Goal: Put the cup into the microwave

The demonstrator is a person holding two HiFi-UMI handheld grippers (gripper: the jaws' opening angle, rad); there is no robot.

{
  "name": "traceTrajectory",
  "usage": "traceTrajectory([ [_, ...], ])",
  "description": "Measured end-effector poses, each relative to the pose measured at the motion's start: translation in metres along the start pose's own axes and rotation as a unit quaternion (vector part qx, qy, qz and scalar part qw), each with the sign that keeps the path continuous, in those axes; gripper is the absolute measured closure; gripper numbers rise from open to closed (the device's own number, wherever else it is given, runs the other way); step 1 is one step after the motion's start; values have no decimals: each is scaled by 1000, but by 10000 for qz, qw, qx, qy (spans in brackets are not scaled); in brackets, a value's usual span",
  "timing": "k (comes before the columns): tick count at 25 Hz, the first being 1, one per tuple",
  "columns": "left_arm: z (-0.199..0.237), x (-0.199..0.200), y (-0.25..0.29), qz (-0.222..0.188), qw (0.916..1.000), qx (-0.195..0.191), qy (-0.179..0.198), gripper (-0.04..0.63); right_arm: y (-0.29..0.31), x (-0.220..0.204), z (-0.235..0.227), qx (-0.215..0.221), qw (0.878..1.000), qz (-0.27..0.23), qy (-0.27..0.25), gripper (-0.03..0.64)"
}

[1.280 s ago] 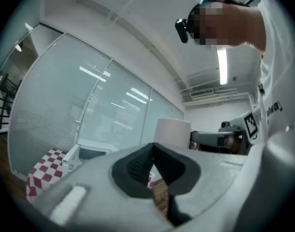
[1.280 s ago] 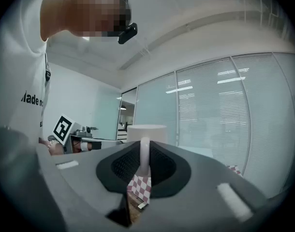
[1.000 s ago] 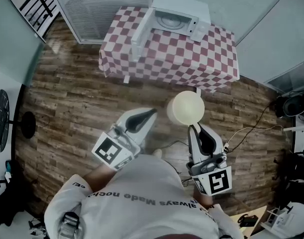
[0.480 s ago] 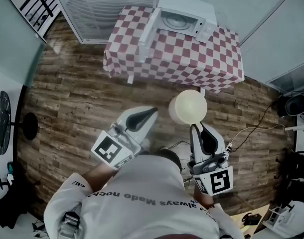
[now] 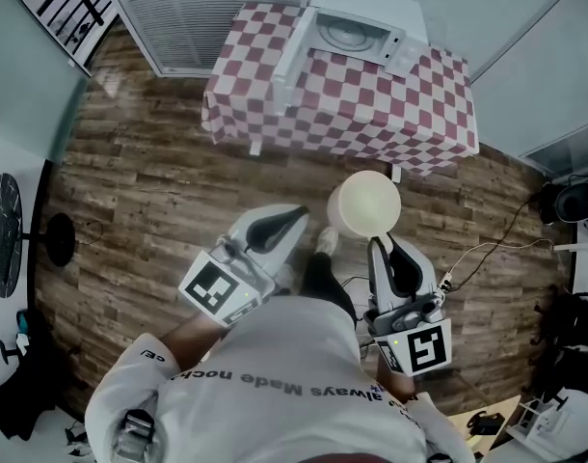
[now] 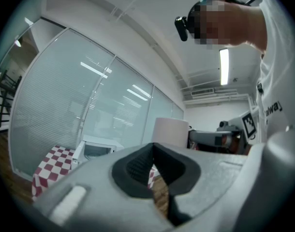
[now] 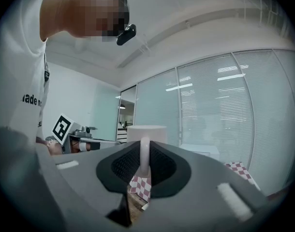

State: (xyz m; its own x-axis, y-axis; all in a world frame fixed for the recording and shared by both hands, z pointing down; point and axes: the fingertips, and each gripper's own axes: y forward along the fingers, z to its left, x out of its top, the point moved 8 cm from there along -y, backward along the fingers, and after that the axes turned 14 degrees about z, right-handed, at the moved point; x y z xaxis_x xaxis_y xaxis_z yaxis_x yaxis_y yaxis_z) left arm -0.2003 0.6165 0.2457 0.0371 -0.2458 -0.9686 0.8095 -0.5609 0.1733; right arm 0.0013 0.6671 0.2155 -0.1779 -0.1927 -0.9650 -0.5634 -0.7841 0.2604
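Note:
A cream cup (image 5: 365, 204) hangs in the air over the wooden floor, held by its handle in my right gripper (image 5: 383, 246), which is shut on it. In the right gripper view the cup (image 7: 146, 135) stands upright just past the jaws, its handle pinched between them. My left gripper (image 5: 296, 217) is shut with nothing in it, level with the right one; the cup (image 6: 170, 132) shows to its right. The white microwave (image 5: 361, 29) stands with its door (image 5: 286, 51) swung open on the red-and-white checked table (image 5: 342, 95) ahead, also small in the left gripper view (image 6: 96, 150).
Glass walls with blinds (image 5: 217, 8) run behind the table. A cable (image 5: 487, 249) lies on the floor at the right, near dark equipment (image 5: 569, 201). A round black stand (image 5: 55, 241) sits at the left. The person's foot (image 5: 326, 241) shows between the grippers.
The table and microwave have drifted slightly closer and to the right in the head view; a foot has stepped forward between the grippers. Both grippers keep their pose, the cup still held.

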Motion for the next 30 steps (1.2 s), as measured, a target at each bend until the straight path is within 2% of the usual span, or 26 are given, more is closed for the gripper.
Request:
traceTrajectory([
  [9,20,10,46,18,10000,54,-26,591,21,6,-47,62,9999,-48,-71,577],
  [30,77,51,210,-35,9992,401,-27,591,84,12,-222,317,9994,-84,-121,578],
])
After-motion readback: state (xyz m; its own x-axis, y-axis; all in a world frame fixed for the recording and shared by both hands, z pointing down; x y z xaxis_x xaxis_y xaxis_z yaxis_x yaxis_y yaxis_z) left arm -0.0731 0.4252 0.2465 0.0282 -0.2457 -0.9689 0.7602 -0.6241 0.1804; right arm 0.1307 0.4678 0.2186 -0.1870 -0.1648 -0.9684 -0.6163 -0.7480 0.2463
